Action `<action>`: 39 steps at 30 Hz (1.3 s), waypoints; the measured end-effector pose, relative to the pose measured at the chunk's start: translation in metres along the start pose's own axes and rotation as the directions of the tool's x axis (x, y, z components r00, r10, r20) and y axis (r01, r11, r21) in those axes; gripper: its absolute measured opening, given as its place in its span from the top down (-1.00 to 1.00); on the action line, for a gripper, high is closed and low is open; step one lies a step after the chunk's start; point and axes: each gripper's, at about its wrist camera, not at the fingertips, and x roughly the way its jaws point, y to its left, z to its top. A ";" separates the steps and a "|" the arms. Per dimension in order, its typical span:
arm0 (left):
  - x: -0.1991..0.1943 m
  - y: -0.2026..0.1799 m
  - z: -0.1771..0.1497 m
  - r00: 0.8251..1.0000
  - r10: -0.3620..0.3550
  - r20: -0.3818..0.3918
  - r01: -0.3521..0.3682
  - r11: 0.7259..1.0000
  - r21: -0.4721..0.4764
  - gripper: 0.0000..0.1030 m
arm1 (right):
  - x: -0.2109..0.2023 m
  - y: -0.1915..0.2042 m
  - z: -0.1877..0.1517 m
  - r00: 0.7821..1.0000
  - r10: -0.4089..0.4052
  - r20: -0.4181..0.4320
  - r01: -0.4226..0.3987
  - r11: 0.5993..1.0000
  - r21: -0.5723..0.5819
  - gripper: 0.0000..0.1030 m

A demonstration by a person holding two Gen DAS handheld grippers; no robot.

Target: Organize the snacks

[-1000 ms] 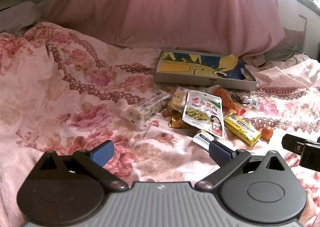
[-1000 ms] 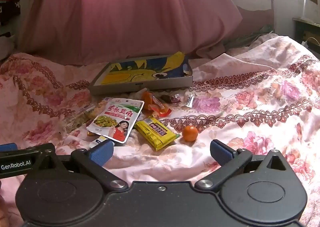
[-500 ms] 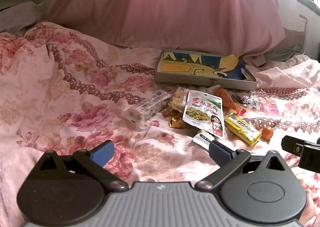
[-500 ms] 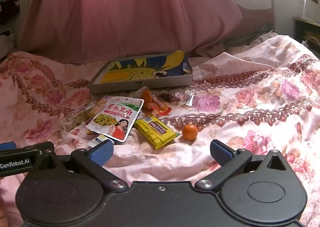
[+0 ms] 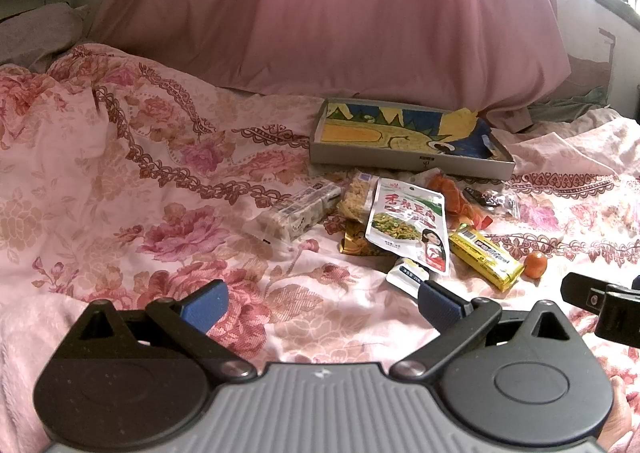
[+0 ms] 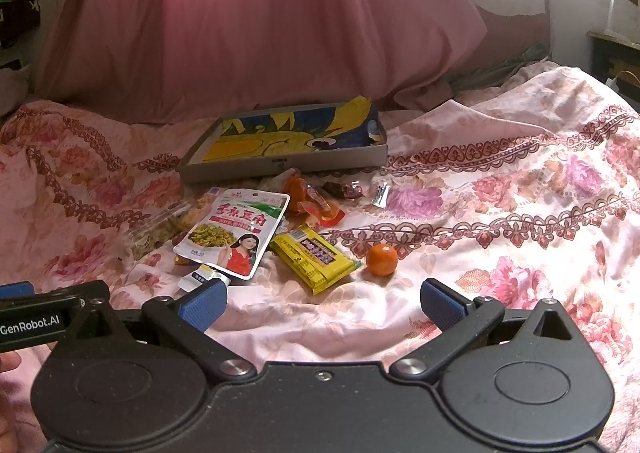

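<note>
Snacks lie in a loose heap on the flowered bedspread [image 6: 500, 181], ahead of both tongs and just in front of a shallow cardboard box [image 6: 280, 163] with a yellow and blue picture inside. The white pouch [image 6: 234, 231] with a woman in red sits ahead of the right gripper [image 6: 322, 303], towards its left finger, overlapping a clear pack of biscuits [image 6: 160, 229]. A yellow bar [image 6: 314, 257] lies straight ahead of that gripper, and a small tangerine [image 6: 382, 260] rests just beside the bar, apart from it. Orange wrappers [image 6: 312, 199] and a dark sweet [image 6: 344, 190] sit beyond. The left gripper [image 5: 320, 303] hangs released over bare bedspread, with the heap ahead to its right; its right finger hides a corner of a small white sachet [image 5: 406, 273]. The right gripper is likewise spread wide, holding nothing
</note>
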 end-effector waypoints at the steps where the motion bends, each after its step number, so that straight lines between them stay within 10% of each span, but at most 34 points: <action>1: 0.000 0.000 0.000 1.000 0.000 0.000 0.000 1.000 0.000 -0.99 | 0.000 0.000 0.000 1.000 0.000 0.000 0.000 1.000 0.000 -0.99; 39: 0.000 0.000 0.000 1.000 0.000 -0.004 0.000 1.000 0.001 -0.99 | 0.004 0.000 -0.005 1.000 0.001 -0.011 -0.001 1.000 0.000 -0.99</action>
